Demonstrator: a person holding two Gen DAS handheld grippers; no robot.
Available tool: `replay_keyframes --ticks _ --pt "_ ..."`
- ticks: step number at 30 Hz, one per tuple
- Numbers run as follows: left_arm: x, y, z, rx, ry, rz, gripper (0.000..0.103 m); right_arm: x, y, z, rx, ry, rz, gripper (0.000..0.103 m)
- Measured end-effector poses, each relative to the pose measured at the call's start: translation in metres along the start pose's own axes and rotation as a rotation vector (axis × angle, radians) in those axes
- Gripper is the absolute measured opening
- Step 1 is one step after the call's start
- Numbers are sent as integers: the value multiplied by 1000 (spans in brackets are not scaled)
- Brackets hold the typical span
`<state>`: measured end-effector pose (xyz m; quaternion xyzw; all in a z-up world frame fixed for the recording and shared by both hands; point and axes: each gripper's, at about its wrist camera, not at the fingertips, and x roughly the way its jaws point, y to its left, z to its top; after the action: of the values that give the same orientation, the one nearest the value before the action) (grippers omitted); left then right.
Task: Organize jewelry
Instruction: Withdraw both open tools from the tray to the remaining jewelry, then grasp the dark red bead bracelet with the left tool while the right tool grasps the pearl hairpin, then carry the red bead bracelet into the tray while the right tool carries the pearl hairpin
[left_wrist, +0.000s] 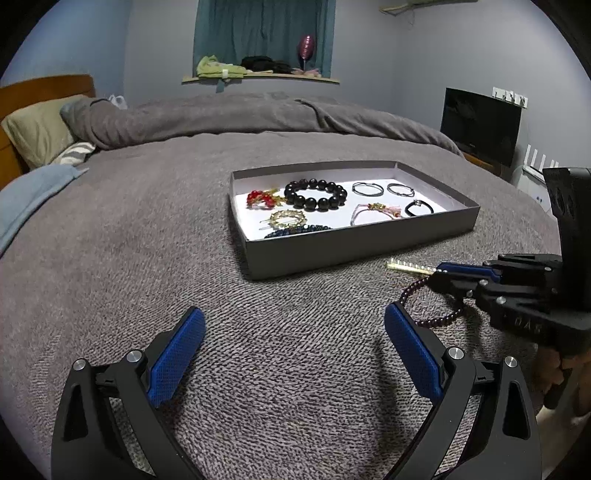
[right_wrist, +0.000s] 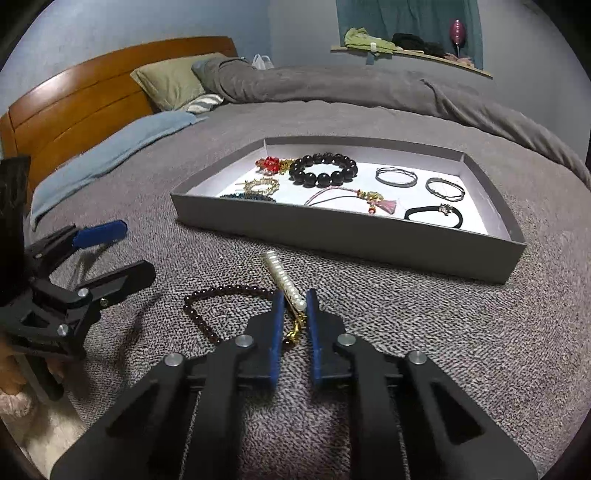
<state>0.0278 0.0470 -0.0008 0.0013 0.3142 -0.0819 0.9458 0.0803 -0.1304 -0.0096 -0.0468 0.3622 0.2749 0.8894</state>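
A grey shallow tray (left_wrist: 354, 247) (right_wrist: 332, 230) lies on the bed and holds several pieces of jewelry, among them a black bead bracelet (left_wrist: 316, 194) (right_wrist: 323, 169). In front of it lie a pearl hair clip (right_wrist: 283, 278) (left_wrist: 406, 266) and a dark red bead bracelet (right_wrist: 221, 295) (left_wrist: 439, 319). My right gripper (right_wrist: 294, 301) (left_wrist: 443, 271) has its fingers nearly closed around the near end of the pearl clip. My left gripper (left_wrist: 293, 321) (right_wrist: 122, 251) is open and empty, low over the blanket left of the bracelet.
The grey knit blanket (left_wrist: 147, 258) covers the bed. A rolled grey duvet (left_wrist: 240, 114), pillows (left_wrist: 40, 129) and a wooden headboard (right_wrist: 74, 107) lie beyond the tray. A dark monitor (left_wrist: 480, 125) stands at the right.
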Motion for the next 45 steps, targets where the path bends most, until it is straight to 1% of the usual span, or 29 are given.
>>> replay_keyframes --ticks 3,8,12,16,17,18,20,21,22,24,25,27,28,31,32,33,34,36,37,38,42,45 --pt "1 -5 1 4 -1 -25 97 -10 -8 0 17 -28 -14 8" --pt "4 -23 4 31 0 -88 97 -33 -35 -3 72 -64 -59 8" --pt "10 -41 10 68 3 -129 97 -37 -50 -13 99 -41 -86 8" --pt "17 -58 15 127 3 -119 92 -33 -57 -18 117 -17 -69 8" --pt "20 -60 16 136 12 -127 83 -33 -57 -18 115 -13 -68 8" --pt "22 -62 16 143 25 -135 71 -32 -56 -18 114 -11 -68 8" --pt "32 -64 14 153 66 -146 58 -31 -56 -18 117 -9 -64 9" --pt "37 -65 12 159 95 -153 54 -31 -57 -17 118 -9 -61 11" --pt "39 -64 10 163 106 -158 54 -29 -57 -17 119 -7 -58 12" --pt "42 -64 9 167 120 -170 52 -28 -56 -15 120 -7 -56 22" --pt "42 -63 9 167 127 -179 51 -26 -56 -14 117 -6 -55 23" --pt "44 -62 8 169 139 -192 46 -23 -53 -12 105 0 -60 29" --pt "45 -62 8 172 143 -197 44 -20 -51 -11 95 7 -66 30" --pt "44 -68 7 204 146 -202 31 -13 -48 -11 74 22 -85 30" --pt "43 -71 6 219 141 -202 26 -12 -48 -10 74 24 -87 29" --pt "42 -72 5 230 135 -198 23 -12 -48 -10 71 23 -89 27" --pt "41 -73 5 236 130 -197 21 -12 -46 -11 64 23 -91 24" --pt "38 -73 3 246 120 -198 10 -13 -45 -12 60 20 -97 16" --pt "36 -73 3 249 113 -197 7 -14 -46 -12 61 18 -96 12" --pt "34 -73 2 252 108 -195 6 -16 -47 -12 65 15 -90 8" --pt "19 -68 5 242 43 -198 6 -24 -47 -13 72 -17 -87 8" --pt "4 -61 16 206 -33 -197 6 -32 -45 -11 72 -53 -77 8"
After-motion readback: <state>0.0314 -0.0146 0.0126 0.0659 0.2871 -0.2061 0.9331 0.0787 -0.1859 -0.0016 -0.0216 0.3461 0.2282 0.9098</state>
